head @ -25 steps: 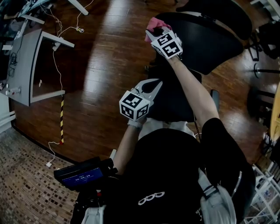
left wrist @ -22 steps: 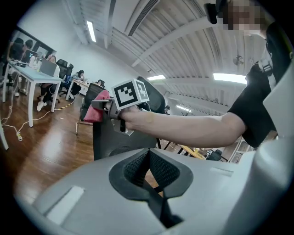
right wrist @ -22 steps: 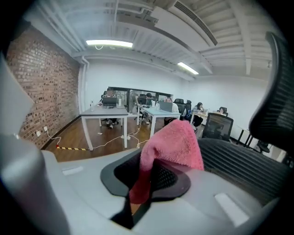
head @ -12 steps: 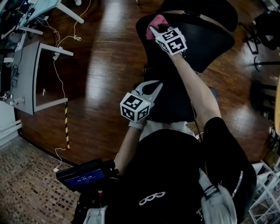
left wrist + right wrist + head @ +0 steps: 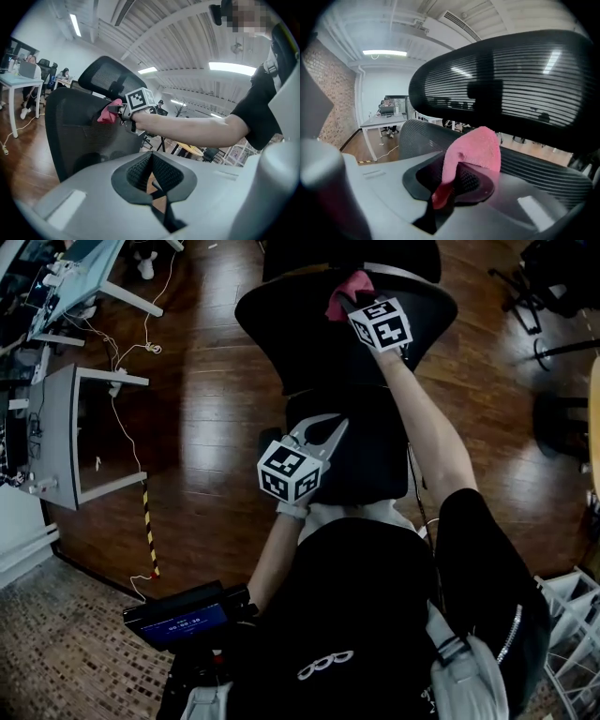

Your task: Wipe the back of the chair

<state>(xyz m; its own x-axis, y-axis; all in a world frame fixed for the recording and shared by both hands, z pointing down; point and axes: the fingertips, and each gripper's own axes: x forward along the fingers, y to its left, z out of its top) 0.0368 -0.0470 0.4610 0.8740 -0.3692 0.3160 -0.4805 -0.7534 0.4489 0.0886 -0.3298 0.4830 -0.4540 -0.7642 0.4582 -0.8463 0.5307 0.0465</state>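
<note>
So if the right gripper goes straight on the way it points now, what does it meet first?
Probably the top of the black mesh chair back, just behind the pink cloth that the right gripper holds in its jaws. The headrest sits above that line. Depth there is unclear.

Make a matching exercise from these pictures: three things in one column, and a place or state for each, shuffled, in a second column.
Things:
1. pink fluffy cloth
2. left gripper
3. yellow-and-black striped tape

Places or states:
A. lying on the wooden floor
B. jaws together, nothing between them
C. clamped in the right gripper

Pairs: 1-C, 2-B, 3-A
</note>
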